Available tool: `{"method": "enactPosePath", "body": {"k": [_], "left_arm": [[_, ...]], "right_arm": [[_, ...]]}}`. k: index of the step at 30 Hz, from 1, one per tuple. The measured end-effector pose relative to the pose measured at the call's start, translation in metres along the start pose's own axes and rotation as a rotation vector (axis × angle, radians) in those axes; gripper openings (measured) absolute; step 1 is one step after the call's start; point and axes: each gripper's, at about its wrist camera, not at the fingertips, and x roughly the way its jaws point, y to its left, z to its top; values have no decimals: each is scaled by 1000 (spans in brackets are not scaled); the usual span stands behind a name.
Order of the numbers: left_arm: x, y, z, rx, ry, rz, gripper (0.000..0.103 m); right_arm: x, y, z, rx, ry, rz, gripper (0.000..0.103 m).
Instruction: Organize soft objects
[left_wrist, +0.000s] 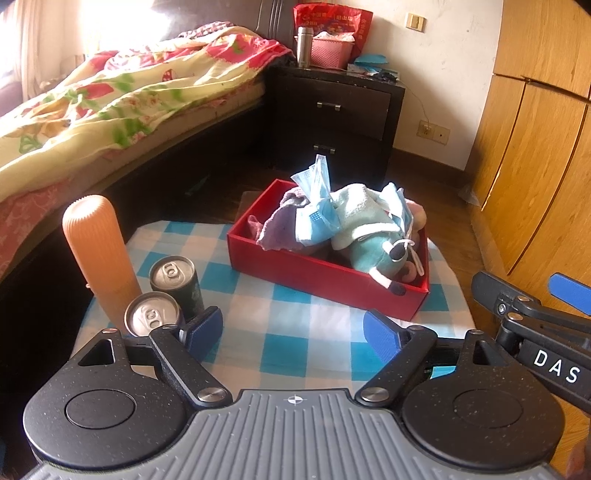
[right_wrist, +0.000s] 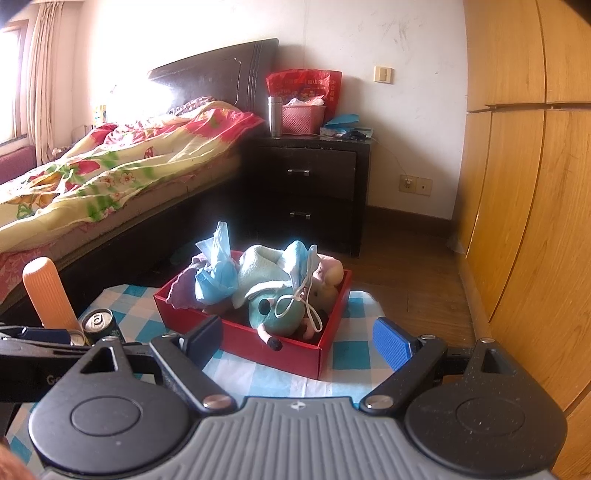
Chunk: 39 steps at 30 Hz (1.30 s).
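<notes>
A red box (left_wrist: 317, 277) (right_wrist: 258, 347) stands on the blue-checked cloth (left_wrist: 303, 332) (right_wrist: 258, 380). Piled inside are blue face masks (left_wrist: 317, 206) (right_wrist: 216, 273), a pale green towel (left_wrist: 360, 212) (right_wrist: 258, 266), a purple cloth (left_wrist: 280, 229) (right_wrist: 183, 291) and a teal plush toy (left_wrist: 373, 251) (right_wrist: 280, 314). My left gripper (left_wrist: 293, 328) hangs open over the cloth in front of the box, nothing between its fingers. My right gripper (right_wrist: 297, 341) is open too, just before the box's near corner, and shows at the right of the left wrist view (left_wrist: 532, 295).
Two drink cans (left_wrist: 177, 280) (left_wrist: 153, 314) and an orange ribbed bottle (left_wrist: 98, 251) (right_wrist: 50, 295) stand at the cloth's left. A bed (left_wrist: 110, 110) lies left, a dark nightstand (left_wrist: 332, 114) behind, a wooden wardrobe (left_wrist: 535, 147) right.
</notes>
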Motion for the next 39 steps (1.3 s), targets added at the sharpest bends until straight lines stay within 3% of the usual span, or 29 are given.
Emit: {"method": "enactPosePath", "body": {"k": [8,15,22,34,39], "left_arm": [[-1,0,-1,16,-44,1,91],[-5,-4,-4,69,-87,-11,91],[8,5,-7,35,6,18,92],[18,19,-16,26,66,63,92],[17,23,-17,18,69,80,93]], "right_arm": [[-3,-3,2,24,-17,9,68],[-5,-8,3,50,-25,16,68],[-3,-20,2,97,-9,13,69],[16,-34,-17,123,125,30,70],[17,-33,-20,126,139,37,70]]}}
